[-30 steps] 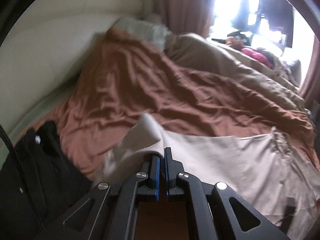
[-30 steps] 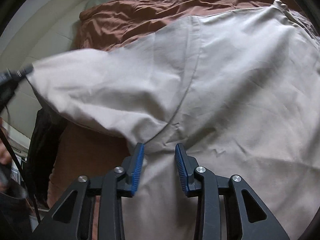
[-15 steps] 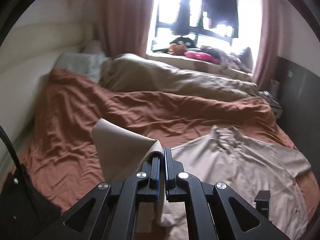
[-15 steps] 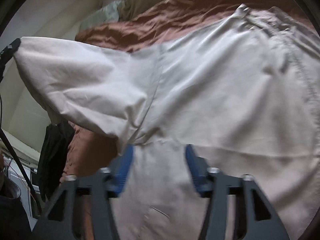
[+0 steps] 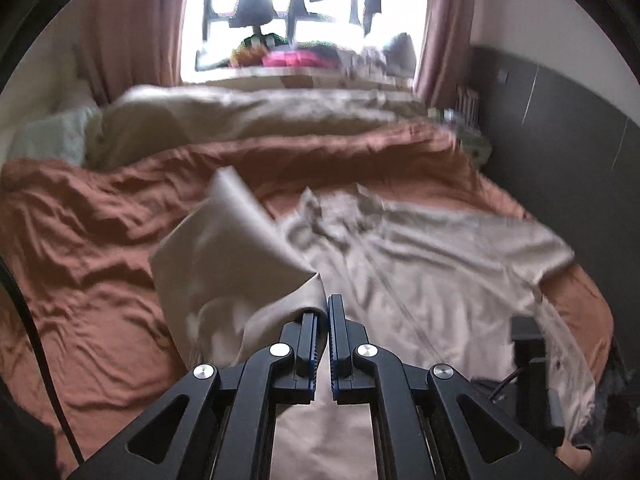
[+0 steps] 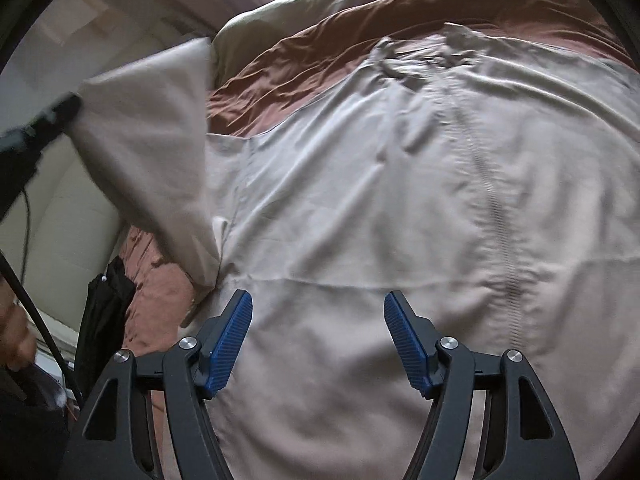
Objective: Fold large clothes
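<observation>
Beige shirt sleeve (image 5: 224,256) in left hand-held gripper (image 5: 323,320)

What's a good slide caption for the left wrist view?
Left claw shut on a beige shirt's sleeve, lifted above the rust-brown bedspread.

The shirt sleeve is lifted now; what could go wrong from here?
1. The left hand-held gripper pinches only a thin edge of the sleeve, so it may slip out.
2. The right hand-held gripper is open above the shirt, which is not pinned and may drag over the brown blanket.
</observation>
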A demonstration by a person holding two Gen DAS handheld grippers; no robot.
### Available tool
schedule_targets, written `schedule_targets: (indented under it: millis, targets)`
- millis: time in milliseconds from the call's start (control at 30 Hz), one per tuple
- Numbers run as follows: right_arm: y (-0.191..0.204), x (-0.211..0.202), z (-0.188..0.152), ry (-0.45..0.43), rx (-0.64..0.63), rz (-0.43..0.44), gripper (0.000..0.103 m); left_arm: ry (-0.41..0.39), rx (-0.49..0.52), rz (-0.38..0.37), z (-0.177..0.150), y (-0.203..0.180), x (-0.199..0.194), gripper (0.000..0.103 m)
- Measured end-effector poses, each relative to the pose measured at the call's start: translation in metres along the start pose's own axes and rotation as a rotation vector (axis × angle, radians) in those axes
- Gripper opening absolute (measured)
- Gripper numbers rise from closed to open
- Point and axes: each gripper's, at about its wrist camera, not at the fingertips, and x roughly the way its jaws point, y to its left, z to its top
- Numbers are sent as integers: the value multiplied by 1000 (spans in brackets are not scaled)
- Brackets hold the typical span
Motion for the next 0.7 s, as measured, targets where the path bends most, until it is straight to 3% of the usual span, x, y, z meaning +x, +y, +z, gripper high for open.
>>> schedule_targets:
  millis: [67, 133, 167, 200, 233, 367, 567, 700]
  targets:
    - [-3, -9, -4, -17, -7, -25, 67, 68, -17, -10, -8, -6, 14, 18]
    - [-6, -16, -7, -22, -8, -24, 67, 105, -51, -56, -20, -7, 19, 49]
    - [-4, -19, -10, -24, -11, -27, 67, 103, -59, -66, -23, -6, 18, 74]
    - [-2, -21, -11, -26, -15, -31, 67, 92, -71, -73, -28, -4, 15, 91]
    - [-1, -24, -12, -32, -21, -34, 67, 77, -86, -81, -33, -1, 9, 95]
    - [13, -27, -17, -30, -46, -29, 67, 68, -151, -76, -46, 16, -2, 98]
    - [47, -2, -15, 5, -147, -66, 67, 43, -194, 92, -78, 63, -20, 98]
    - [73, 31, -4, 43, -225, -107, 67, 62, -235, 117, -113, 95, -26, 88]
